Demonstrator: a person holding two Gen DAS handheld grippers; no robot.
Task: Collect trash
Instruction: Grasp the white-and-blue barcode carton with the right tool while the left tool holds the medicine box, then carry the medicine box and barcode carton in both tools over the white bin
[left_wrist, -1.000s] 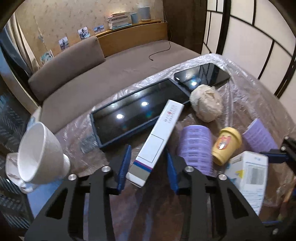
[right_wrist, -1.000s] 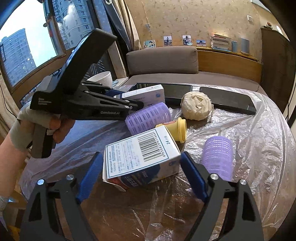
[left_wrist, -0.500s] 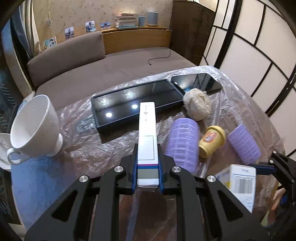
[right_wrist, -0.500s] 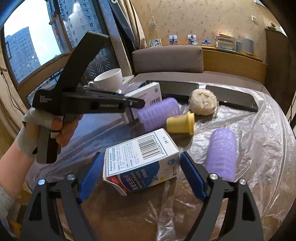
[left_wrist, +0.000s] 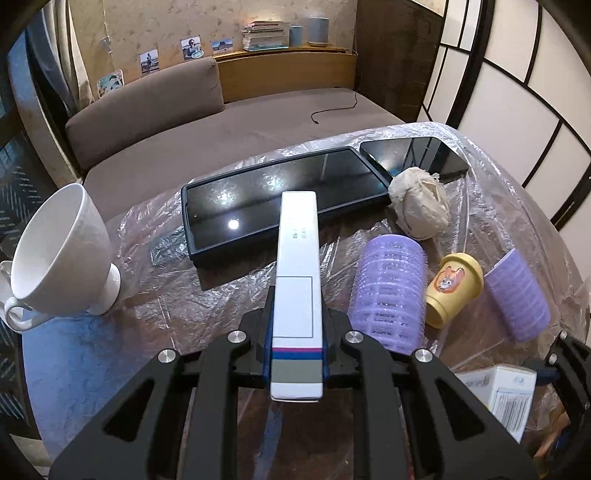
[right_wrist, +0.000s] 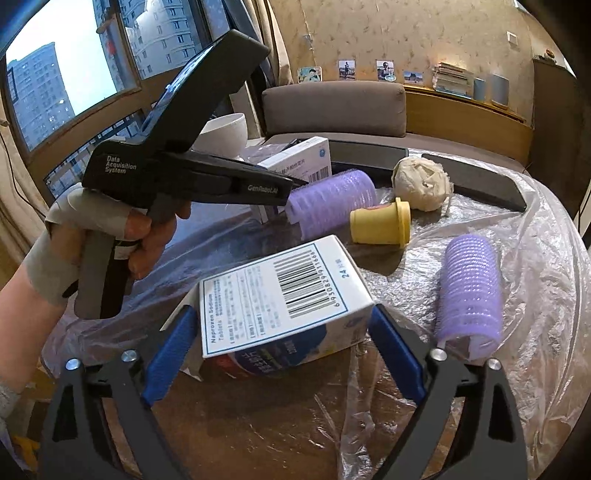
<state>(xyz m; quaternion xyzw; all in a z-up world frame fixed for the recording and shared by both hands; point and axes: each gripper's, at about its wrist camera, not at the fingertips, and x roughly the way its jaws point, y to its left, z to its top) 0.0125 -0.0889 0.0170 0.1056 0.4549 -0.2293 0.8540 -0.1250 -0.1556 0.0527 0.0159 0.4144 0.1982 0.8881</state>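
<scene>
My left gripper (left_wrist: 295, 354) is shut on a long white carton (left_wrist: 298, 273) with a blue and red stripe, held above the plastic-covered table; the carton also shows in the right wrist view (right_wrist: 301, 162). My right gripper (right_wrist: 280, 343) has its blue pads on both sides of a white medicine box with a barcode (right_wrist: 280, 299), which is tilted up off the table. This box shows at the lower right of the left wrist view (left_wrist: 506, 395). A crumpled paper ball (left_wrist: 419, 210) lies beyond.
Two purple hair rollers (left_wrist: 388, 291) (right_wrist: 469, 288) and a small yellow cup (left_wrist: 454, 291) lie on the plastic sheet. Two black tablets (left_wrist: 280, 199) (left_wrist: 413, 157) lie at the back. A white cup (left_wrist: 62, 251) stands at the left edge. A sofa (left_wrist: 221, 125) is behind.
My left gripper closed on the long white carton and lifted it straight. My right gripper narrowed onto the barcode box and raised it.
</scene>
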